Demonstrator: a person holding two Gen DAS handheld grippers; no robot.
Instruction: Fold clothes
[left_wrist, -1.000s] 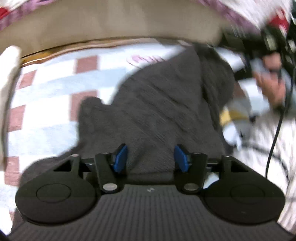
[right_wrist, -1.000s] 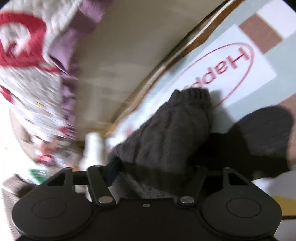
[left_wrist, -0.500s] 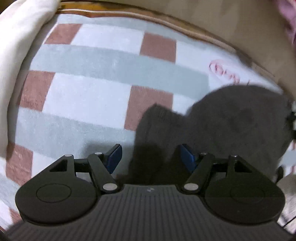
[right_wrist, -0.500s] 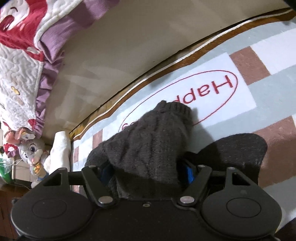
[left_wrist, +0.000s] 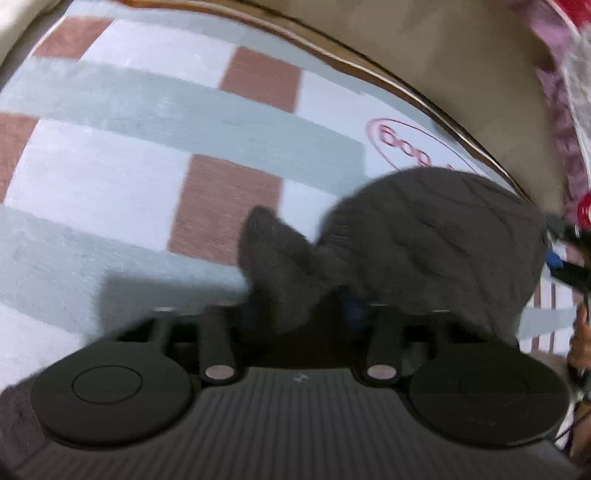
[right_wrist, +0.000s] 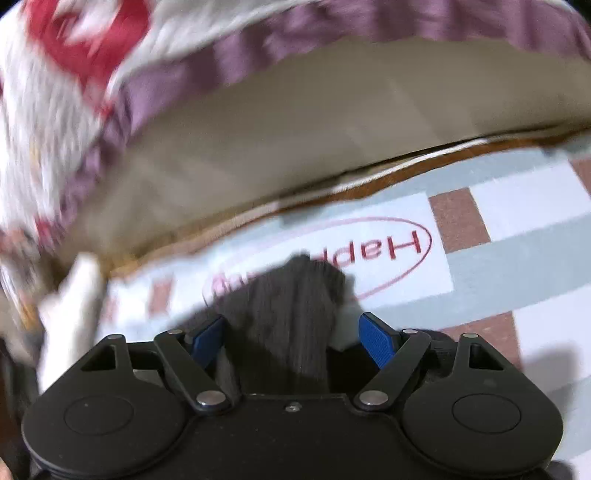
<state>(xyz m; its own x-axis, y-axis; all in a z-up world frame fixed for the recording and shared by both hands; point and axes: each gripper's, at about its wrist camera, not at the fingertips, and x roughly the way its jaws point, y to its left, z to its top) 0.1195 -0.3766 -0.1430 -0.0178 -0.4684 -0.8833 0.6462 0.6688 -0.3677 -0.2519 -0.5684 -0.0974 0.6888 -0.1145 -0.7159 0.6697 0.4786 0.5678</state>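
From the left wrist camera, the dark grey knitted sweater (left_wrist: 436, 243) lies bunched on the checked blanket (left_wrist: 155, 122), a mound of it at about two o'clock from the left gripper (left_wrist: 295, 314) and a narrower fold running down between the jaws. The knit hides one pad completely and most of the other, with only a sliver of blue showing, and the picture is blurred, so I cannot tell whether these jaws are clamped on the cloth or merely around it. A red oval logo (left_wrist: 406, 144) is printed on the blanket at one o'clock, partly covered by the sweater. At three o'clock a bit of the other tool shows, blurred. From the right wrist camera, the right gripper (right_wrist: 291, 339) has its jaws wide apart, both blue pads (right_wrist: 376, 343) clear of the cloth. A strip of the sweater (right_wrist: 291, 317) runs up between them toward twelve o'clock and ends on the logo (right_wrist: 391, 254) of the blanket (right_wrist: 517, 258). A quilted cover (right_wrist: 74, 74) in white, red and purple hangs at ten to twelve o'clock.
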